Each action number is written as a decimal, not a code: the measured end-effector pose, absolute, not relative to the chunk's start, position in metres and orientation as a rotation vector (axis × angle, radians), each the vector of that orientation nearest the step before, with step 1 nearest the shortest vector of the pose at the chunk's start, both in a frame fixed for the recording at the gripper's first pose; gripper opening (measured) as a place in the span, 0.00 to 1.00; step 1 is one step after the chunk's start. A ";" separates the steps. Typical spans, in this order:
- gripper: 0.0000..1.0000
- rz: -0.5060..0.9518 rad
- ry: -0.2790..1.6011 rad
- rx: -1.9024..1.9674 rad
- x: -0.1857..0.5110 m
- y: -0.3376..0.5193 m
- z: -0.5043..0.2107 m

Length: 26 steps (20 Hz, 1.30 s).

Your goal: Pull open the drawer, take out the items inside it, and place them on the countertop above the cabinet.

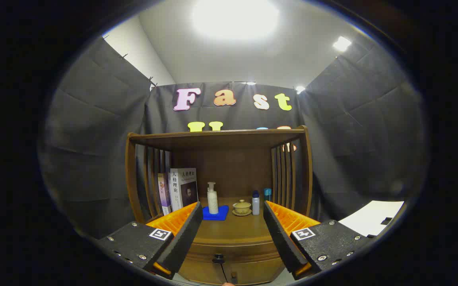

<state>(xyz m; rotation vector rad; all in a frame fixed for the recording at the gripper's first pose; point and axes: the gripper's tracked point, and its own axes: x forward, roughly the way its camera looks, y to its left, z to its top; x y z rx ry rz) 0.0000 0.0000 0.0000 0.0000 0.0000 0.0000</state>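
A wooden cabinet stands ahead with a countertop (233, 232) under a slatted shelf frame. Its drawer front (233, 260) sits flush below the countertop, with a small dark knob (218, 259) between and just below my fingers. On the countertop beyond my fingers stand a white pump bottle (212, 198) on a blue cloth (217, 213), a yellow lidded cup on a saucer (241, 207), a small white bottle with a blue cap (255, 202) and a teal container (267, 194). My gripper (233, 210) is open, its fingers wide apart with nothing between them.
Books (179, 190) lean at the back left of the countertop against the slats. A top shelf board (217, 137) spans the frame overhead. A white sheet (372, 220) lies to the right of the cabinet.
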 end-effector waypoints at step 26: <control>0.94 0.044 0.068 -0.078 0.016 0.007 -0.035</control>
